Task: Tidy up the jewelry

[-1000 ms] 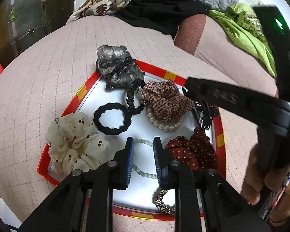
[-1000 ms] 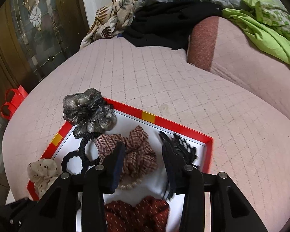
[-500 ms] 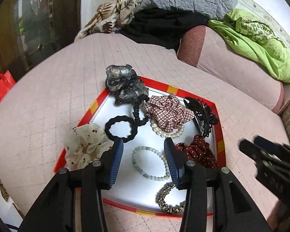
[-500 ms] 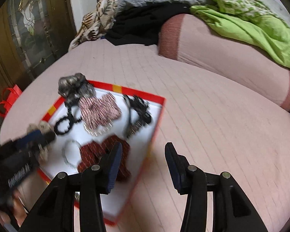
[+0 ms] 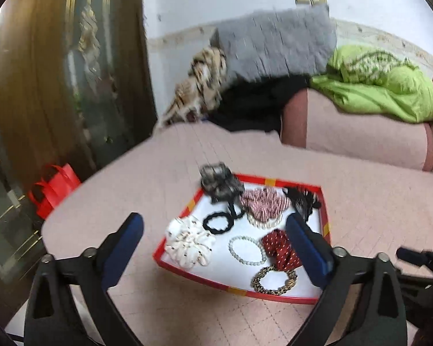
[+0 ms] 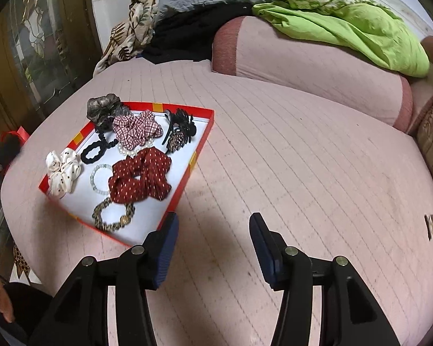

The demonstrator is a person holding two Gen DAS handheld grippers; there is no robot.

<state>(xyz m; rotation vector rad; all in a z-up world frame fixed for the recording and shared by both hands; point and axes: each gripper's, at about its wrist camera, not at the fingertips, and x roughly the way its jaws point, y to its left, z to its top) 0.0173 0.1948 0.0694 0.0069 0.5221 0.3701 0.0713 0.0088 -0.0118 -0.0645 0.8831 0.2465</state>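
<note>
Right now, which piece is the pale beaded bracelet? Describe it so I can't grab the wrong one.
Find the red-rimmed tray on the pink bed. The pale beaded bracelet lies on its white floor between the cream dotted scrunchie and the red dotted scrunchie. Unlike the dark gold chain bracelet nearer you, its beads are translucent and whitish.

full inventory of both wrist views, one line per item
tray: 1, red rim with white floor, on the pink bed
scrunchies: 4; grey far corner, plaid behind, red dotted middle, cream dotted left edge
black hair tie: 1, between grey and cream scrunchies
black hair clip: 1, far right of tray
bracelets: 3; pale bead, gold chain nearest, pearl under plaid
green blanket: 1, on bolster
grey pillow: 1, at wall
red bag: 1, floor left
left claw: open, empty
right claw: open, empty
</note>
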